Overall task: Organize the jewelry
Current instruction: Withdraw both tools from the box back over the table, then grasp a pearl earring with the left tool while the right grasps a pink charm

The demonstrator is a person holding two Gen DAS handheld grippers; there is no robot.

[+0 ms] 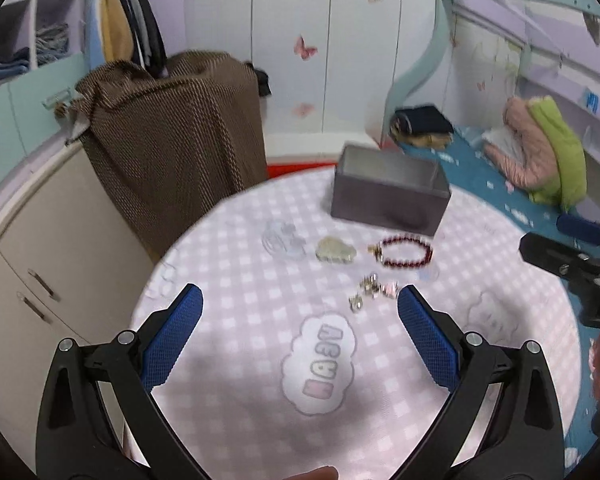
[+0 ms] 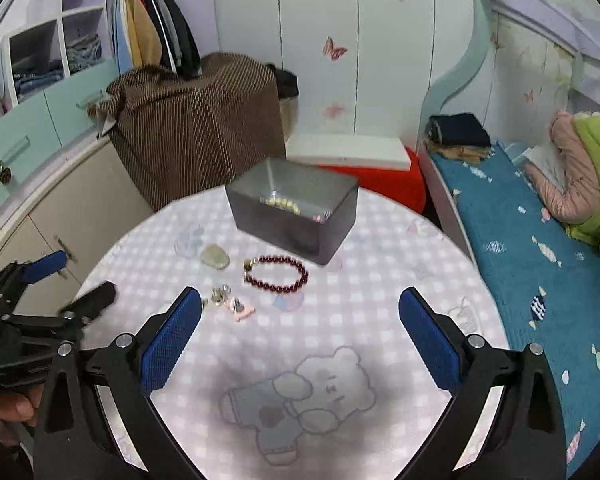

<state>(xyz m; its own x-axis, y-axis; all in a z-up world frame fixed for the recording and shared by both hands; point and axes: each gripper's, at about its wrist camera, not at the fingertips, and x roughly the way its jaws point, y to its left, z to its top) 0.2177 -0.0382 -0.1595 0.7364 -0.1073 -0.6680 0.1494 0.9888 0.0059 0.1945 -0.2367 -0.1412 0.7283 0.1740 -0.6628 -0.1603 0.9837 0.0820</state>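
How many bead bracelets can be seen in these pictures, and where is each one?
2. The dark red bracelet lies on the tablecloth, in front of the grey box. A pale bead bracelet lies inside the box. The box walls may hide more.

On the table the box sits at the back with beads inside. Before it lies the bracelet — pendant to its left, small charms nearer. Bed to the right.

The round checked surface carries a grey box near its far edge, a red bead bracelet, a pale stone and small trinkets mid-surface.
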